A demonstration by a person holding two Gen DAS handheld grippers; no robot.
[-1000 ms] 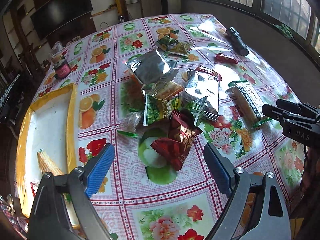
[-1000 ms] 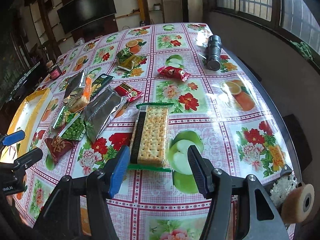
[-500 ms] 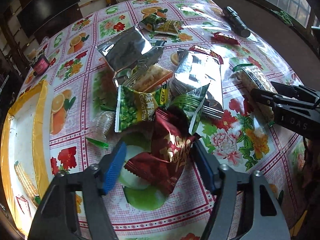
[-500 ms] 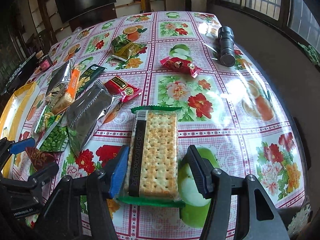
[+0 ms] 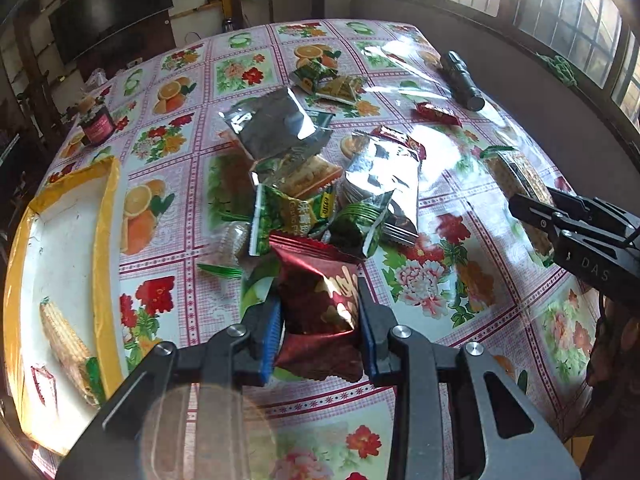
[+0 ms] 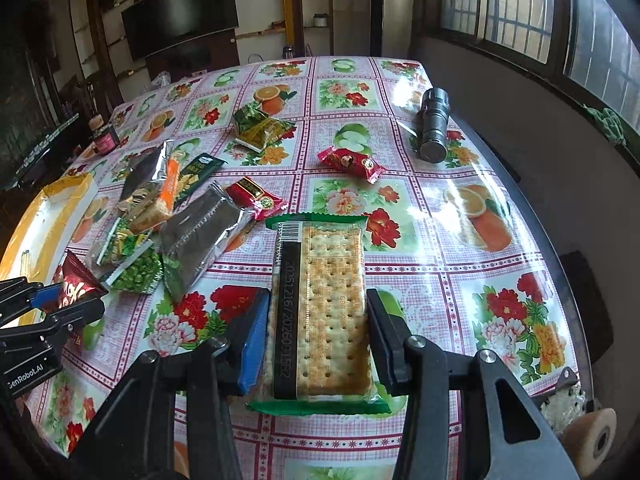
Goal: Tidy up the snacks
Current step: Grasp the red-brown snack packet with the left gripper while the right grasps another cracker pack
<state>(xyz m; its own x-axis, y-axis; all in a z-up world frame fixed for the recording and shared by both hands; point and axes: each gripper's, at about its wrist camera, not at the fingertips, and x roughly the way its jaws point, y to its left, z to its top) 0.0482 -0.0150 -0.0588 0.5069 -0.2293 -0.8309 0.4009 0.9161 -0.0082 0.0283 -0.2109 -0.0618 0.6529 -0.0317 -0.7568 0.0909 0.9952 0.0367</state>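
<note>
**Inspector:** Jaws on both grippers have just been closing. The left gripper (image 5: 320, 332) now pinches the dark red snack pouch (image 5: 320, 300), pads pressing its crumpled sides. The right gripper (image 6: 316, 336) brackets the cracker pack (image 6: 320, 300); full pad contact I cannot confirm.

**Assistant:** Advice for the lift?

**Inspector:** Firm up the right grip first, then raise both straight, clear of the green pea packet (image 5: 288, 216) at the pile's edge. The pouch is glossy foil, puffed, easily crushed; it lies on the bench (image 5: 420, 368) at the pile's near edge. The yellow-rimmed tray (image 5: 102, 240) beside it looks the likely destination.
</note>
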